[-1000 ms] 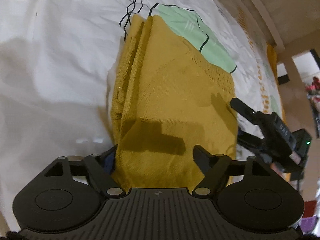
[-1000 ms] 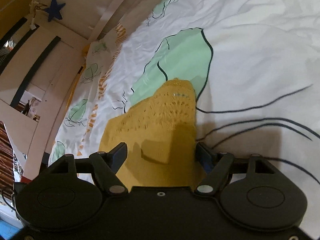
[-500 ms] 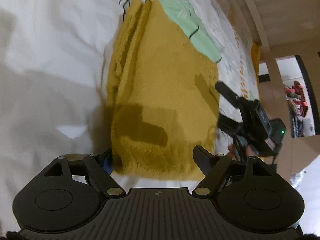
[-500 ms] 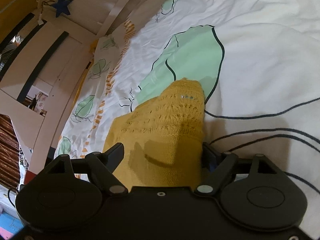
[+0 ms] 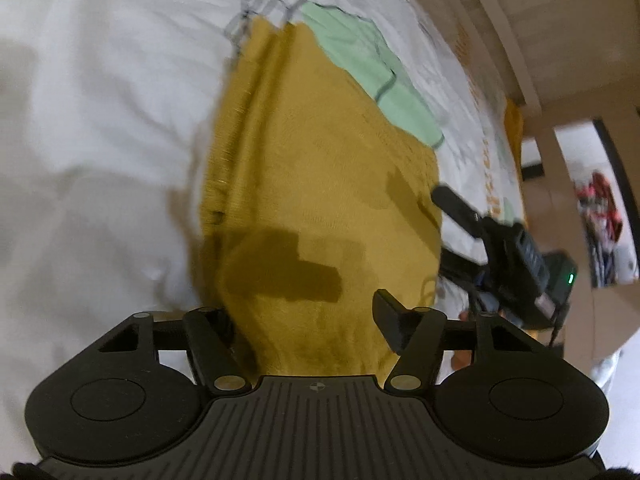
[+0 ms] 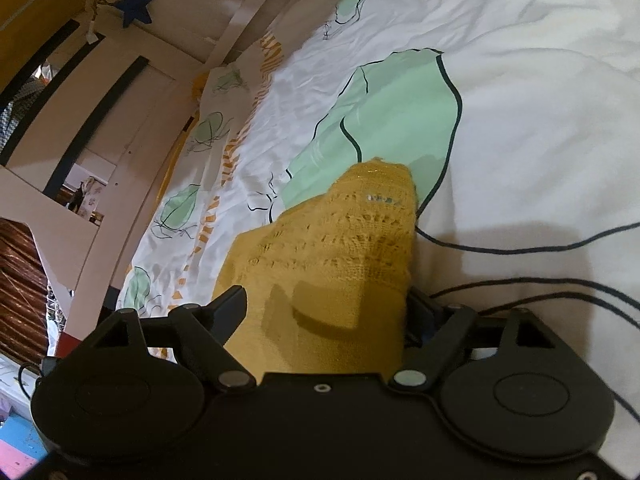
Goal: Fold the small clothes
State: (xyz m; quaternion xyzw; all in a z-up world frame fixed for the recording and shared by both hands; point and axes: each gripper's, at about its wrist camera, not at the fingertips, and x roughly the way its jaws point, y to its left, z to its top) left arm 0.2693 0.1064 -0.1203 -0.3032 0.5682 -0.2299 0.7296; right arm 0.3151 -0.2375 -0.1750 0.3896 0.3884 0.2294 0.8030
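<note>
While my left gripper (image 5: 304, 316) sits spread wide w/ the mustard knit garment (image 5: 316, 184) running between its fingers, I see the right gripper (image 6: 326, 308) likewise spread at the garment's lacy end (image 6: 340, 240). Garment lies folded lengthwise on the white bedsheet (image 5: 100, 120), its far end over a green leaf print (image 6: 400, 120). Left view is blurred.
</note>
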